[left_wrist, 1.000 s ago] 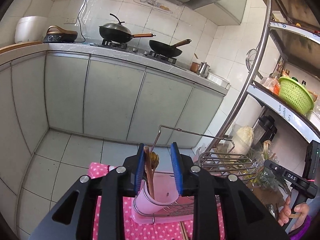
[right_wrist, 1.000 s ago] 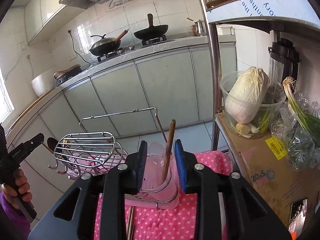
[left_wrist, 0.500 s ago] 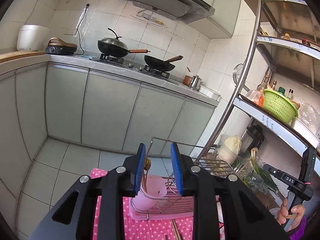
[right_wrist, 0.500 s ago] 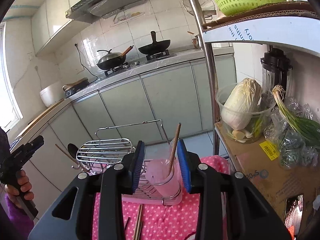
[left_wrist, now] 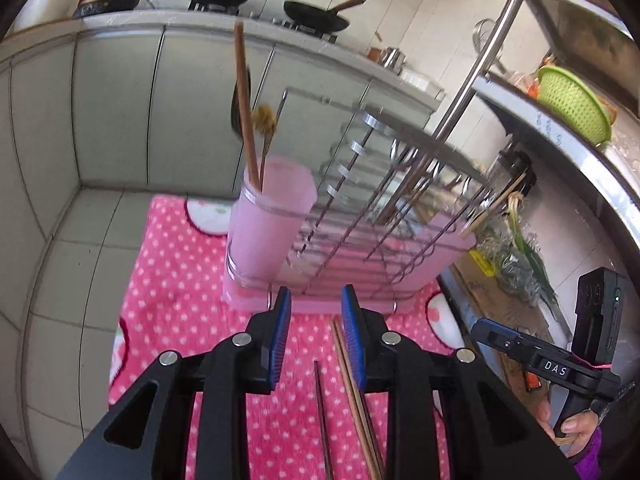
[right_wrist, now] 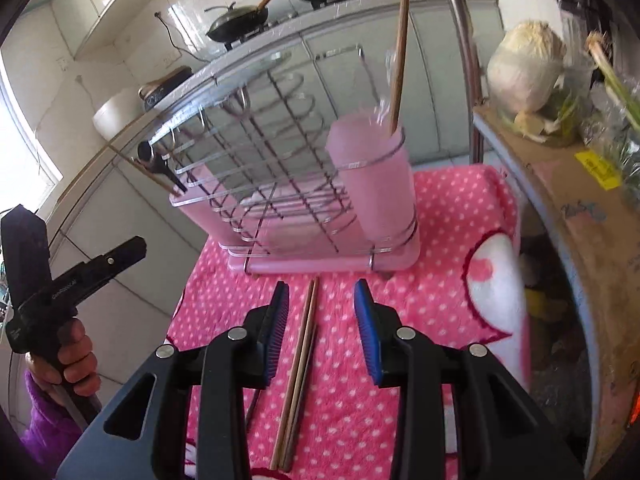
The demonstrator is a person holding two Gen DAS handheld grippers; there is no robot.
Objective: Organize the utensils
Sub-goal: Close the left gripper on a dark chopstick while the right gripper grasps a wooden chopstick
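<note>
Both your tools are spread and hold nothing. Loose chopsticks [right_wrist: 301,364] lie on the pink cloth [right_wrist: 440,280] between your right tool's [right_wrist: 322,312] fingers. Your left tool [left_wrist: 314,328] hovers beside them, the pink cup [left_wrist: 270,220] ahead

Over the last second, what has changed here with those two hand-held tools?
Both tools pulled back from the pink cup and tipped down toward the loose chopsticks on the dotted cloth. The left tool and the right tool are open and hold nothing. The chopsticks in the cup and the wire rack stayed put.
</note>
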